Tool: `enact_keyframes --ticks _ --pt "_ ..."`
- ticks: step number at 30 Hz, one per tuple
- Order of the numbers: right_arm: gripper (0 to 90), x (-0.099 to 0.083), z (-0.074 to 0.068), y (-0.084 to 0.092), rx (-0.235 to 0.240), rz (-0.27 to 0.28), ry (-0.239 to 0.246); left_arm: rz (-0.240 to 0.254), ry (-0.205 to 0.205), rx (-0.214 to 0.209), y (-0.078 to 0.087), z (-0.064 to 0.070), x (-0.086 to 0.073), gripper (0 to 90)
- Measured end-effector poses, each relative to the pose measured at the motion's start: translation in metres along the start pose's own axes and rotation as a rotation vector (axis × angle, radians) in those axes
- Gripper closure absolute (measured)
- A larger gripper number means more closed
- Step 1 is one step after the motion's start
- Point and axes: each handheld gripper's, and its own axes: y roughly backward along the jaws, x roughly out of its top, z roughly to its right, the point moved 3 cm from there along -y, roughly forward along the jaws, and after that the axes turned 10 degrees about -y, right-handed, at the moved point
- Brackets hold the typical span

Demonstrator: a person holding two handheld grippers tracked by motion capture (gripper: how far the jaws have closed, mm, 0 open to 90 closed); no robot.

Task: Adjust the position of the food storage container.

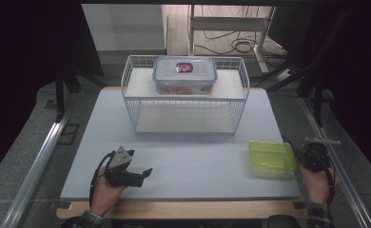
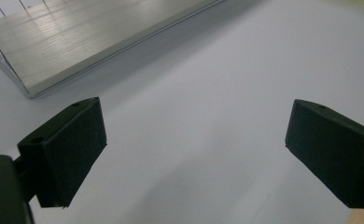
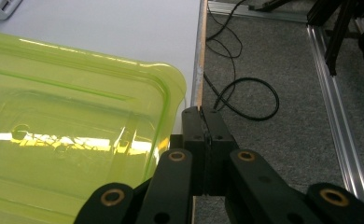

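A translucent green plastic lid lies flat on the white table at the front right. My right gripper is shut just off the lid's right edge, over the table's rim. In the right gripper view its jaws press together beside the green lid, and nothing shows between them. My left gripper rests at the front left, held by a hand, and is open. In the left gripper view the left gripper has its jaws wide apart over bare table. A clear lidded food box sits inside a white wire basket at the back middle.
The basket's pale base board lies ahead of the left gripper. Right of the table edge is grey floor with a looped black cable and a metal rail. Another metal rail runs along the table's left side.
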Motion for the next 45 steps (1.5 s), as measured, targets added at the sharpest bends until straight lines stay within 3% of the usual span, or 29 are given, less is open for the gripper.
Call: enact_keyframes --ticks 3,8,9,11,12,13,19,24,35,45 --pt "89.3 0.0 -0.002 0.0 0.006 0.001 -0.007 0.002 -0.006 0.004 0.0 0.001 0.001 5.2" --pt "89.3 0.0 -0.013 -0.004 0.06 -0.019 -0.006 0.0 -0.009 0.004 0.0 0.001 0.001 5.3" --pt "89.3 0.0 -0.021 -0.006 0.089 -0.027 0.001 -0.001 -0.009 0.004 0.0 0.001 0.001 5.3" --pt "89.3 0.0 -0.025 -0.006 0.102 -0.028 0.009 0.0 -0.009 0.005 0.0 0.001 0.001 5.3" --pt "89.3 0.0 -0.035 -0.008 0.125 -0.033 0.022 0.0 -0.013 0.008 0.0 0.002 0.001 5.3" --pt "89.3 0.0 -0.035 -0.008 0.125 -0.033 0.022 0.0 -0.013 0.008 0.0 0.002 0.001 5.3" --pt "89.3 -0.001 -0.07 -0.011 0.209 -0.057 0.066 -0.001 -0.016 0.007 -0.001 0.002 0.001 5.3" --pt "89.3 -0.003 -0.087 -0.013 0.241 -0.078 0.098 -0.002 -0.018 0.007 -0.001 0.003 0.001 5.3" --pt "89.3 -0.01 -0.091 -0.006 0.264 -0.098 0.101 -0.005 -0.019 0.016 -0.001 0.004 0.001 5.3" --pt "89.2 -0.014 -0.121 -0.004 0.313 -0.108 0.17 -0.014 0.001 0.013 0.0 0.003 -0.002 5.3"
